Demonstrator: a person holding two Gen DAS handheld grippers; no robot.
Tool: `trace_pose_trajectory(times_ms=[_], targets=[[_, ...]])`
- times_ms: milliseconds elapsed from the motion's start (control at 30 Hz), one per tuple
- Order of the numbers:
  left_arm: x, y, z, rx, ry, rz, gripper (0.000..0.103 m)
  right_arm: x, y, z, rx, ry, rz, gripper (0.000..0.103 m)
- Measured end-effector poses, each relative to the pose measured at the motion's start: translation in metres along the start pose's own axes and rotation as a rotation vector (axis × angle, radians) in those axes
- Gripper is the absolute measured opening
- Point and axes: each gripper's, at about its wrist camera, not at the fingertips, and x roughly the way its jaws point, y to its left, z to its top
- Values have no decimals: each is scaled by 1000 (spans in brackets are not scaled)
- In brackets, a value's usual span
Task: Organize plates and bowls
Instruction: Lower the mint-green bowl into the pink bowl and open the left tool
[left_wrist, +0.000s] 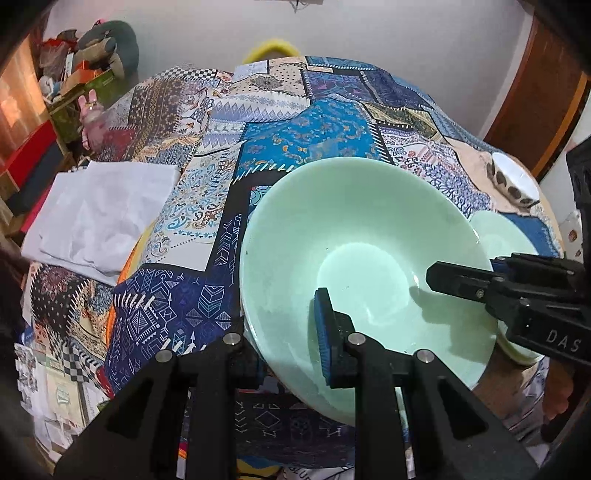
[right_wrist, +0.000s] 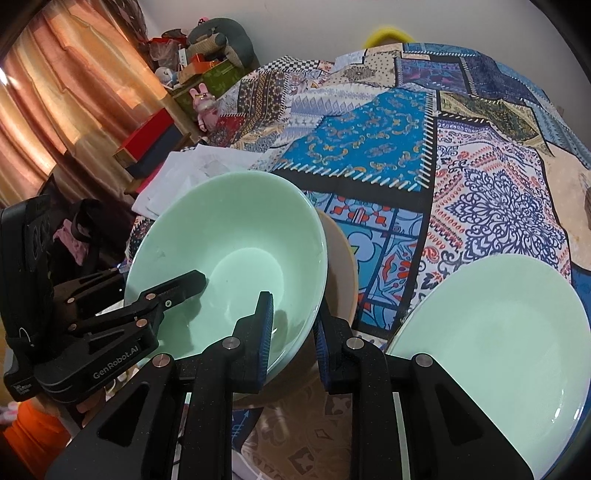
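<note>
My left tool (left_wrist: 291, 332) and right tool (right_wrist: 293, 341) are matte black, with blue ribbed pads, silver screws and white lettering.

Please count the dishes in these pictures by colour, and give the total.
Mint green: 2 (large bowl, plate)
Tan: 1 (tan dish)
White with dark spots: 1 (spotted bowl)
Total: 4

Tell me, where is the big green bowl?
The big green bowl is held over the patchwork tablecloth, pinched at its rim by both hand-held grippers, with the green plate to its right.
</note>
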Motion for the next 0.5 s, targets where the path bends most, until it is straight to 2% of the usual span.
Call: trace_pose_trajectory(times_ms=[300, 500], targets=[[7, -7, -3, 75, -6, 32, 22, 1, -2, 0, -14, 10, -14, 20], [7, -8, -3, 88, -9, 34, 24, -2, -4, 1, -2, 10, 0, 22]])
